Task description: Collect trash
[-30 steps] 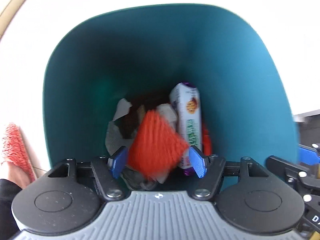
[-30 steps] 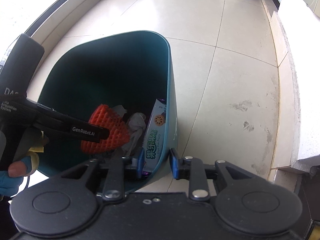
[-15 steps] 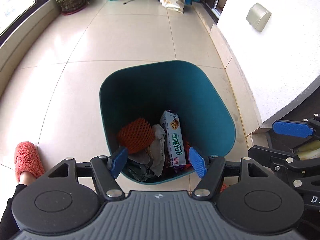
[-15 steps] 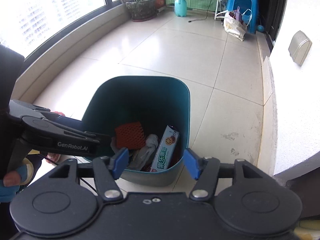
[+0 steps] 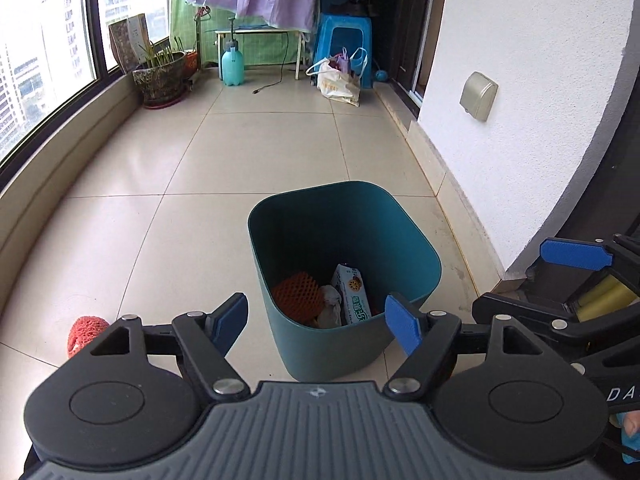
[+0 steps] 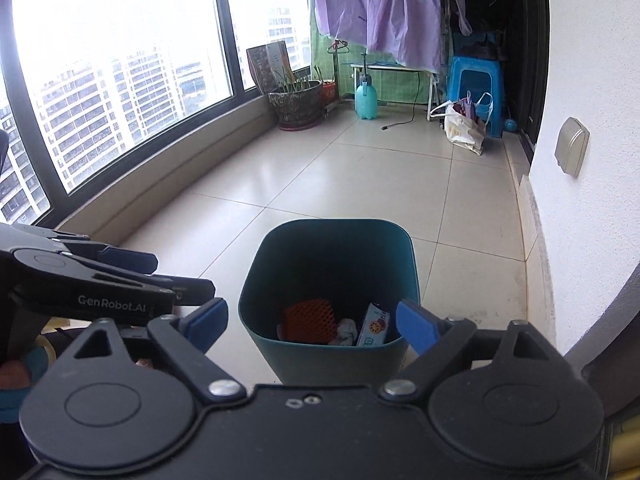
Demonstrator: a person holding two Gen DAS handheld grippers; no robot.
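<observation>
Left wrist view: left gripper (image 5: 316, 322) is spread wide with nothing between its blue pads (image 5: 230, 322). It hovers above and on the near side of the teal bin (image 5: 332, 344), which stands upright on the tiled floor (image 5: 256, 152). Inside the bin lie an orange foam net (image 5: 298, 298), a crumpled white tissue (image 5: 330, 308) and a biscuit packet (image 5: 352, 294), the packet leaning toward the bin's right wall. A red slipper (image 5: 84, 332) shows at near left. The right gripper's side profile sits at the right edge; one blue pad is visible there.

Right wrist view: right gripper (image 6: 312, 326) is likewise spread apart and empty, aimed down at the same bin (image 6: 332, 356). Net (image 6: 308, 320), tissue (image 6: 348, 330) and packet (image 6: 374, 328) are visible below the rim. The left gripper (image 6: 132, 264) enters from the left, seen side-on. The floor around the bin shows no loose litter in this view; the far end holds a plant pot (image 6: 298, 106), a spray bottle (image 6: 367, 98) and a shopping bag (image 6: 464, 126).

Judgement: collection looks complete or nearly so. To do the present step well, scan the floor before leaving, keep both claws clear of the bin rim so it is not tipped, and leave the far household items alone, as they do not read as trash.
</observation>
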